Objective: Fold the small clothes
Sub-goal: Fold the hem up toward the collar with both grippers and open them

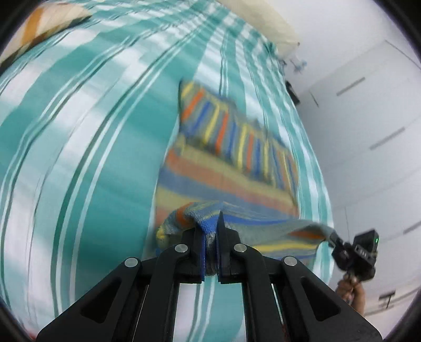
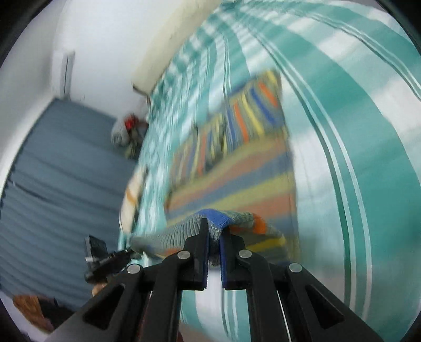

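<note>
Knitted, multi-striped small garment (image 1: 226, 168) in orange, blue, yellow and grey: lies on a teal-and-white striped bedspread (image 1: 86, 147), far part flat, near edge raised off the cloth.

Left gripper (image 1: 210, 231): clenched on one near corner, knit bunched between its blue pads.

Right gripper (image 2: 214, 231): clenched on the other near corner; the hem hangs taut between the two.

Surroundings: cream headboard or bolster (image 1: 263, 23) at the far end; white wardrobe doors (image 1: 368, 105) to one side; grey-blue floor (image 2: 60, 168) on the other.

Progress, as judged: one section at the far end already appears turned over, its stripes running crosswise. The lengthwise fold is under way, not laid. Remaining: carry the near edge over to the far edge, release, flatten. Both views are motion-blurred.
</note>
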Demonstrator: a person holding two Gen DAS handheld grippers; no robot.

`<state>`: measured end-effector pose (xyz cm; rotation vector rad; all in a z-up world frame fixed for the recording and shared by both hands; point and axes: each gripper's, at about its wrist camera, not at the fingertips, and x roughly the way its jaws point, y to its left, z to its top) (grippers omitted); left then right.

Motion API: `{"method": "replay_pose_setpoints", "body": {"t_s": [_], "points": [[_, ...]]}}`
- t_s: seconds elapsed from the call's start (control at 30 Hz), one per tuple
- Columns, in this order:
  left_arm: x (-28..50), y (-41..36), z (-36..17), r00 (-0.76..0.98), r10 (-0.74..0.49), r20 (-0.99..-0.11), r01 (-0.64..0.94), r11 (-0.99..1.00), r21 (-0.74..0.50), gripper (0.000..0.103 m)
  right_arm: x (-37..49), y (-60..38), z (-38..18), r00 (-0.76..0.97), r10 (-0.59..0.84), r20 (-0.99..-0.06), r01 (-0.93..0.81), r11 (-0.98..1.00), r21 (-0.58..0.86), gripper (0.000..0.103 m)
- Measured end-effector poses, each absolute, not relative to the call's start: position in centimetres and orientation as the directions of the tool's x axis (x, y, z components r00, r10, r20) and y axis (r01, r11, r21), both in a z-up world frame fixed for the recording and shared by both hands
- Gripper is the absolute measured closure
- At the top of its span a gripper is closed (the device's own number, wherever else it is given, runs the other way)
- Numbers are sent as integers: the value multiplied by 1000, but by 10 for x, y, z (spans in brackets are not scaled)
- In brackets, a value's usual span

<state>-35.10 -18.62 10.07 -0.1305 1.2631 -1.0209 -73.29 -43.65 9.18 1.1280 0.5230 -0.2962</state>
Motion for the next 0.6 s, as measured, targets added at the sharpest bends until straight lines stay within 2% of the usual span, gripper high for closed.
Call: {"method": "replay_pose_setpoints", "body": {"t_s": [0.17,0.3,0.4,0.5,0.57,0.6], "points": [[-289,-275,96,-34,-680,-732,528,610,-591,100,-673,-521,89,842,-34,-538,517,335,788,96],[-250,-325,83,-32,-649,-760,524,636,-566,100,-647,-576,84,834,-35,-551,535,295,792,96],[-232,-355,69,-37,-614,-788,537,653,-534,99,-625,-613,66,810,-34,-585,572,267,776,96],[-214,-379,55,-44,-595,-803,517,674,-527,96,-613,-642,42,816,-18,-578,568,216,794,96],[-198,-384,50,-15,-612,-790,460,698,-549,87,-609,-657,29,841,-24,-540,535,177,826,90],[-192,-382,50,5,-627,-779,436,702,-563,70,-610,-662,26,847,-43,-530,529,167,832,90]]}}
